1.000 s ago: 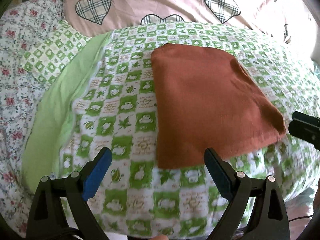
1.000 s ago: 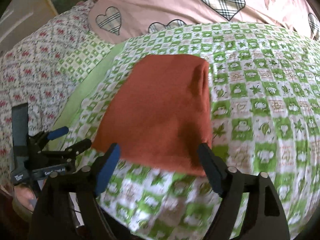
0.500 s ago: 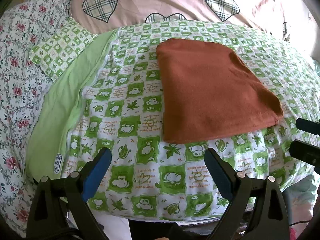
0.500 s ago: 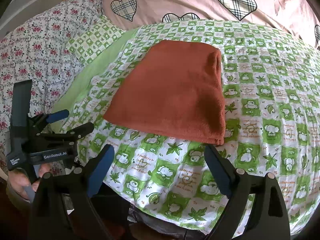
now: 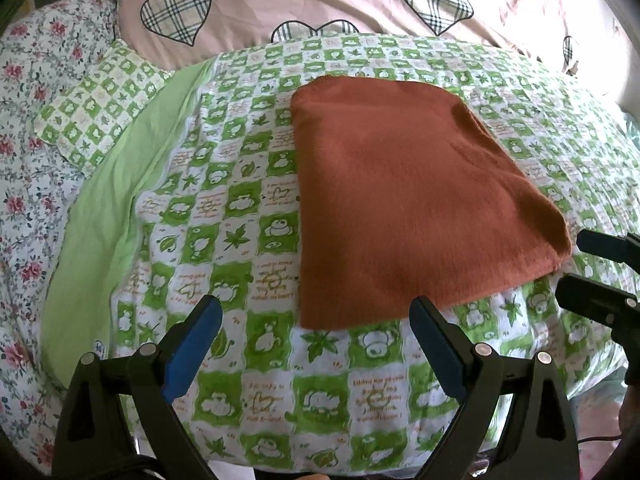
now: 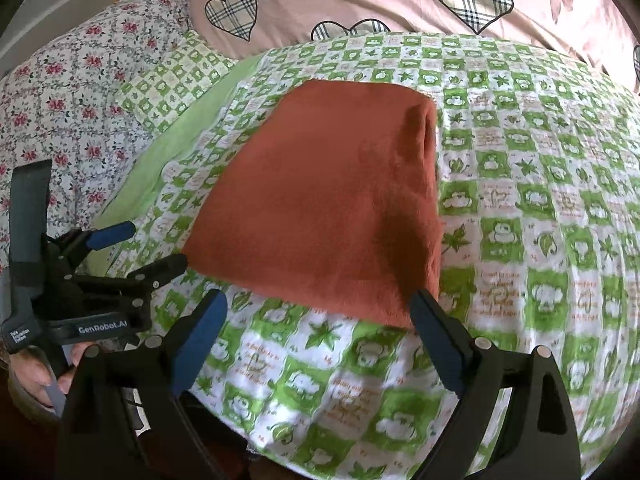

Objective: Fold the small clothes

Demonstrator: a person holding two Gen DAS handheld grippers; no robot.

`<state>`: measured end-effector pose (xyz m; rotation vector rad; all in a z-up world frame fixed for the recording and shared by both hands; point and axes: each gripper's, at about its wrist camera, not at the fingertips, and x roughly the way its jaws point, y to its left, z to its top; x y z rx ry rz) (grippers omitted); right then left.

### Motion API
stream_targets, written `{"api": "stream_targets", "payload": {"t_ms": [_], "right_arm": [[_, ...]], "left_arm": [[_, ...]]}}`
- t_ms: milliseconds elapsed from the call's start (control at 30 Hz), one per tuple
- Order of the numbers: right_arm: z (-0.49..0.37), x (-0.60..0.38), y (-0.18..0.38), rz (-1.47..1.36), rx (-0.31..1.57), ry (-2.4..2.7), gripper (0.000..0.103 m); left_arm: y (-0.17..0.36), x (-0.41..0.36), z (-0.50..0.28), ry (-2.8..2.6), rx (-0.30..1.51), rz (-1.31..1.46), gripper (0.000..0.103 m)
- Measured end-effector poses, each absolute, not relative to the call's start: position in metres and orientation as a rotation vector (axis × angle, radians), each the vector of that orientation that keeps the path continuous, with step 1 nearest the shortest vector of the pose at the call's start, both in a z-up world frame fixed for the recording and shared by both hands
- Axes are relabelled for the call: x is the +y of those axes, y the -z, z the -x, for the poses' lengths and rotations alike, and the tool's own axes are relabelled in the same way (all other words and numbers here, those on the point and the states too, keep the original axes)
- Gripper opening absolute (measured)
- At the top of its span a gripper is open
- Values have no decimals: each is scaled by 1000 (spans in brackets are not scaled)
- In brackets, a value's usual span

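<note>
A rust-orange cloth (image 5: 400, 200) lies folded into a flat rectangle on the green-checked blanket (image 5: 240, 208). My left gripper (image 5: 313, 312) hovers open just short of the cloth's near edge, with nothing between its blue pads. At the right of that view my right gripper (image 5: 576, 266) stands by the cloth's near right corner. In the right wrist view the cloth (image 6: 328, 208) shows its thick folded side on the right. My right gripper (image 6: 318, 300) is open there, and the cloth's near edge sits level with its fingertips, not pinched. My left gripper (image 6: 154, 248) is at the cloth's left corner.
A pink quilt with plaid hearts (image 5: 320, 0) covers the back. A floral sheet (image 5: 24, 200), a small checked pillow (image 5: 96, 108) and a plain green strip (image 5: 104, 220) lie to the left. The blanket (image 6: 520, 240) drops off the bed's front edge under the grippers. A hand (image 6: 36, 372) holds the left gripper.
Both grippers drew back from the cloth's near edge half a second ago and have come close to it again. The right jaws stand slightly wider. The cloth has not moved.
</note>
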<state>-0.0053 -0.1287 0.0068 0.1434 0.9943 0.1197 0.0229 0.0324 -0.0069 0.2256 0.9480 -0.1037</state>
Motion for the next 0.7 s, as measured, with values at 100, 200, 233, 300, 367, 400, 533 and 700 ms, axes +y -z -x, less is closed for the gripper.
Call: {"api": "stream_targets", "payload": {"t_ms": [100,200,233,300,367,400,533,700], "right_arm": [[-3,-132,-6,-144,996,-118,93],[-10,-134,-4,-141,1001,-118,93],[-12,-135,-4,-139,1002,-116,94],[-16,-137,-3,-138,1005,-114,94],[-20,-138,-2,-140,1007,-117,94],[-22,-138,-2,-139,1008,-119,94],[-29,-138,-1,-128,1012,-126,94],[-35,-138,-1,-129,1014,-128,95]], "left_arm": [[9,32,-30,105,952,-225,95],[11,31,-39,110,963,-214,95],[11,31,-41,112,965,-211,95],[12,31,-45,115,967,-206,95],[12,30,-48,117,966,-203,95],[12,30,-49,117,965,-202,95],[11,30,-56,119,964,-191,96],[11,31,-60,115,963,-181,96]]}}
